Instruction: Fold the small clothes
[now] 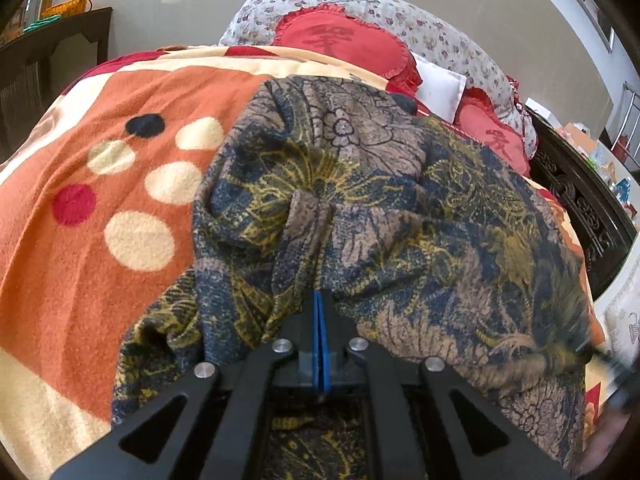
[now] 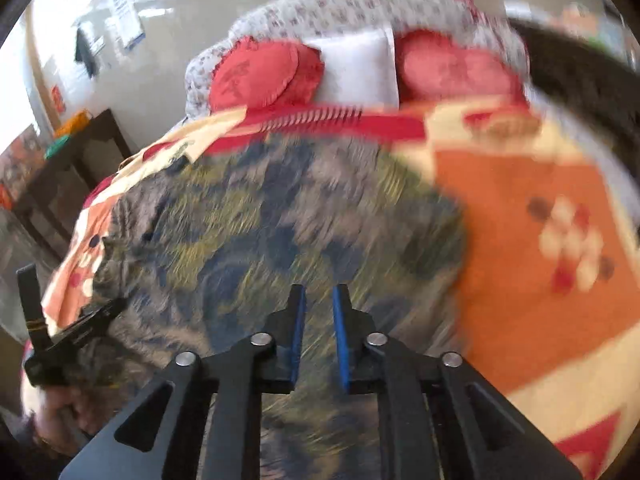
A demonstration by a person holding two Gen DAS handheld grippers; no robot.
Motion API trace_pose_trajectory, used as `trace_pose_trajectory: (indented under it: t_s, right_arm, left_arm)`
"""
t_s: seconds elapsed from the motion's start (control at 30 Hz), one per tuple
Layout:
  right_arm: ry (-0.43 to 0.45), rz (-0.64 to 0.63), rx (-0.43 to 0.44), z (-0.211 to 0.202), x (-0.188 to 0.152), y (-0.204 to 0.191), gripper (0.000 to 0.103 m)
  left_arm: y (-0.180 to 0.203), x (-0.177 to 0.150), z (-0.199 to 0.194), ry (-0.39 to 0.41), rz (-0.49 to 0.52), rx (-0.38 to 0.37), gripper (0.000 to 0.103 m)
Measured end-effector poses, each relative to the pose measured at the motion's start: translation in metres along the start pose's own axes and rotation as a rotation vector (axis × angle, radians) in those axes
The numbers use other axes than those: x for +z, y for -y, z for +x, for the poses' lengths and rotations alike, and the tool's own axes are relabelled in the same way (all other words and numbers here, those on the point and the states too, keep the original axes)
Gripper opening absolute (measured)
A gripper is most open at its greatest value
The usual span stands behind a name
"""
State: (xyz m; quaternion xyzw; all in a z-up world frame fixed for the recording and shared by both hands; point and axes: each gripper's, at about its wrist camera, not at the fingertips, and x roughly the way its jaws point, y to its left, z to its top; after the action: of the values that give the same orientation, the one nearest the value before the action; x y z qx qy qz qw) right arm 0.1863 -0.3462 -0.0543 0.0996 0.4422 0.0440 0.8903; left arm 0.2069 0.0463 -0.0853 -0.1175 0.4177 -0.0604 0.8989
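Two red cushions (image 1: 340,44) bear a woven character, unreadable. On the orange blanket (image 1: 100,216) lies the patterned garment (image 1: 380,200), bunched, no clear long axis. Left gripper (image 1: 320,300) is clenched, cloth pinched at its tips. Only the blurred right view shows the right gripper (image 2: 319,300) released above the garment.
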Motion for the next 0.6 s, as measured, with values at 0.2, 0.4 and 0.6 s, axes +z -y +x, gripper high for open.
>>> trace_pose_trajectory:
  t_s: [0.2, 0.4, 0.6]
  right_arm:
    - [0.048, -0.008, -0.072, -0.007, -0.018, -0.013, 0.039]
    - [0.084, -0.128, -0.092, 0.005, -0.045, -0.038, 0.081]
    - [0.024, -0.283, -0.115, 0.02, -0.048, -0.071, 0.103]
  left_arm:
    - [0.0, 0.0, 0.0, -0.002, 0.002, 0.004, 0.004]
    - [0.0, 0.0, 0.0, -0.004, -0.006, -0.004, 0.004]
    - [-0.005, 0.001, 0.0, -0.006, -0.02, -0.024, 0.004]
